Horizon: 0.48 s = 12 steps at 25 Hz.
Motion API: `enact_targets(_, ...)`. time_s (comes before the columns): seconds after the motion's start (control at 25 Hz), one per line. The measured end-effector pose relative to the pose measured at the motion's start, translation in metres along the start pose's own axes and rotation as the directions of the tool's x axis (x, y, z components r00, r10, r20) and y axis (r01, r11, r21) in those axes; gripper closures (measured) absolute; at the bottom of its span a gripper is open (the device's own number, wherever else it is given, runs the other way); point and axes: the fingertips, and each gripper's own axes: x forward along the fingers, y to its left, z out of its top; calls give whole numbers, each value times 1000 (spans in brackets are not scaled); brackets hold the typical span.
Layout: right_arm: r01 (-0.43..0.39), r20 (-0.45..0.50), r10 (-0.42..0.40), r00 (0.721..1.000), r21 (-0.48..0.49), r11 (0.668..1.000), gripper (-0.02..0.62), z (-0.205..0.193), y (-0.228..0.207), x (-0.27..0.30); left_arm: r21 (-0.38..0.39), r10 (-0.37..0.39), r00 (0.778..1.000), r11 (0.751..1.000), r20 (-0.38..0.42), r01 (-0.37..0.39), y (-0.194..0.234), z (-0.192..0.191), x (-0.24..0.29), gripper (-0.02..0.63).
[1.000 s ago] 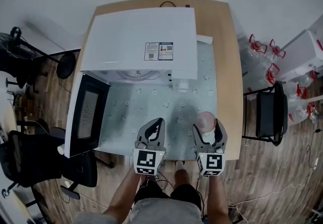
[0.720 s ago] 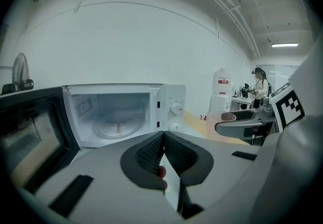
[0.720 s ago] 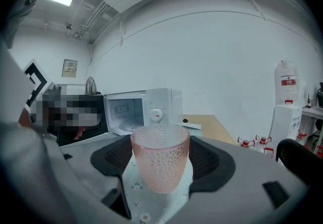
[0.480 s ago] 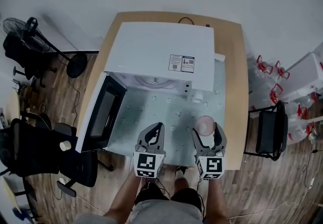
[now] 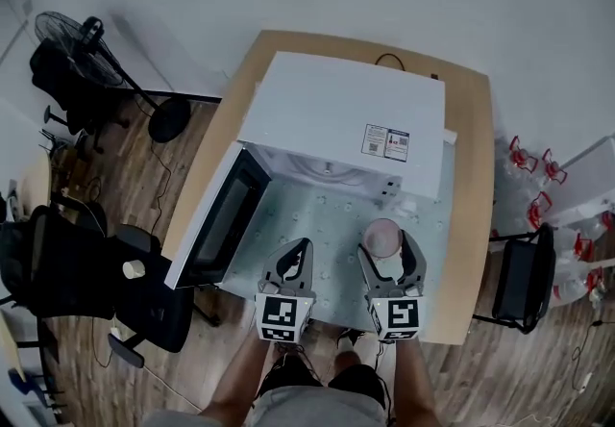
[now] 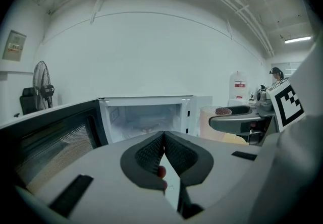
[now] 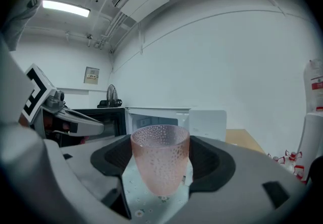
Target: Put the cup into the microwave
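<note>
A pink dimpled cup (image 7: 160, 156) stands upright between the jaws of my right gripper (image 7: 161, 160), which is shut on it; from the head view the cup (image 5: 383, 238) hangs above the patterned mat. The white microwave (image 5: 348, 117) stands at the back of the table with its door (image 5: 219, 220) swung open to the left, and its lit cavity (image 6: 145, 119) faces me. My left gripper (image 5: 296, 260) hovers beside the right one, its jaws shut with nothing in them. In the left gripper view the cup (image 6: 217, 122) shows at the right, level with the cavity.
A pale patterned mat (image 5: 327, 223) covers the wooden table (image 5: 473, 213) in front of the microwave. A black chair (image 5: 524, 276) stands to the right, another chair (image 5: 67, 271) and a fan (image 5: 82, 40) to the left. Water jugs (image 5: 538, 175) sit on the floor at the right.
The head view has shifted, so the table and microwave sit further right and lower in frame. Both grippers stay side by side, the right one a little nearer the microwave with the cup.
</note>
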Motion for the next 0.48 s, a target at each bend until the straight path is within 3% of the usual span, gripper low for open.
enact_targets(0.48, -114, 28, 114, 993, -19, 993, 235, 14, 42, 68, -21, 90, 996, 996, 11, -90, 51, 2, 6, 583)
